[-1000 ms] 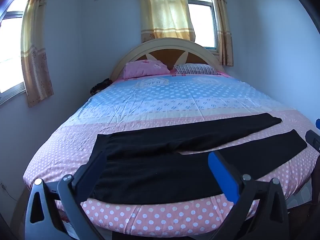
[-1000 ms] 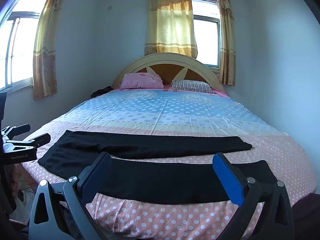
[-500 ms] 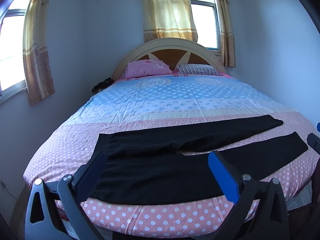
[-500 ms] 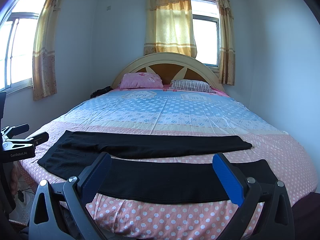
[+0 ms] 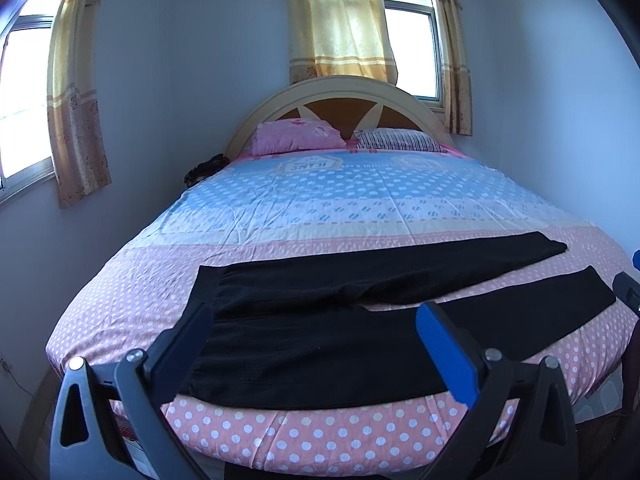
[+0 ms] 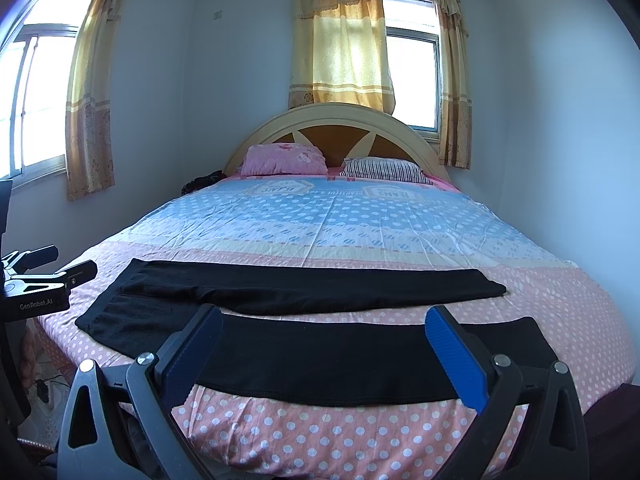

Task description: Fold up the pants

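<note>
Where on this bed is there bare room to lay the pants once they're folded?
The blue dotted middle of the bed is bare, bordered by the pink pillow and striped pillow beyond and the black pants in front. The pink foot strip is crowded: the pants span nearly its whole width.

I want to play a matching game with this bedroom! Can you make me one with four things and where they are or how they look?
Things:
1. pants
2. pink pillow
3. striped pillow
4. curtain

Descriptions:
A. hanging at the window behind the headboard
B. black, spread flat near the foot of the bed
C. at the headboard, left side
D. at the headboard, right side

Pairs: 1-B, 2-C, 3-D, 4-A
</note>
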`<move>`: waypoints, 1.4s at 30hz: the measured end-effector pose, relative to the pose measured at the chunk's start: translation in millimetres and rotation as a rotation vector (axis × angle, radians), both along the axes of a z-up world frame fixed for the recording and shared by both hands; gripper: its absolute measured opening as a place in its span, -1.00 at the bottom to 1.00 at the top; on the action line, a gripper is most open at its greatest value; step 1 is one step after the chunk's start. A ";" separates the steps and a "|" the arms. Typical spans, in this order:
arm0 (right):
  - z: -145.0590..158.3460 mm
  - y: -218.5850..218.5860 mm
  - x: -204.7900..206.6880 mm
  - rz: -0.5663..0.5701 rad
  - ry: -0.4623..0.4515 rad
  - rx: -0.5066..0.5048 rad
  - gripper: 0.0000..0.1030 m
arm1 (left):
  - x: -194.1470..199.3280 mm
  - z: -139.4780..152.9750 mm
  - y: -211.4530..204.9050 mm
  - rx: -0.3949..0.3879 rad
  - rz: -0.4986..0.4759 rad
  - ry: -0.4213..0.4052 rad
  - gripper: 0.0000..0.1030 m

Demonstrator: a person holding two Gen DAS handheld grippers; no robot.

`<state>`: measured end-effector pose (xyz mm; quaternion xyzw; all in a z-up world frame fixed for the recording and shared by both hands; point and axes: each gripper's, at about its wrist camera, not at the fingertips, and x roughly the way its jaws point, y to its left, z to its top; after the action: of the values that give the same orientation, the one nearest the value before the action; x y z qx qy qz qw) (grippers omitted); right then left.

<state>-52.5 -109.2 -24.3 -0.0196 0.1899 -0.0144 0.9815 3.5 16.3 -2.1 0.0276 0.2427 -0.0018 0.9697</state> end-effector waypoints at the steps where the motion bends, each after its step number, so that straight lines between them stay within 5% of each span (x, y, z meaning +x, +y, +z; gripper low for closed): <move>1: 0.6 -0.2 0.4 0.001 0.000 0.000 0.98 | -0.2 0.3 0.4 0.000 0.000 -0.001 1.00; 42: -4.7 1.8 2.5 0.054 0.020 0.030 0.98 | 2.8 -5.7 2.6 -0.016 -0.007 0.016 1.00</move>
<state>-49.9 -107.5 -29.0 -0.0102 0.1991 0.0152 0.9798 6.3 18.9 -7.8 0.0207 0.2502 -0.0075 0.9679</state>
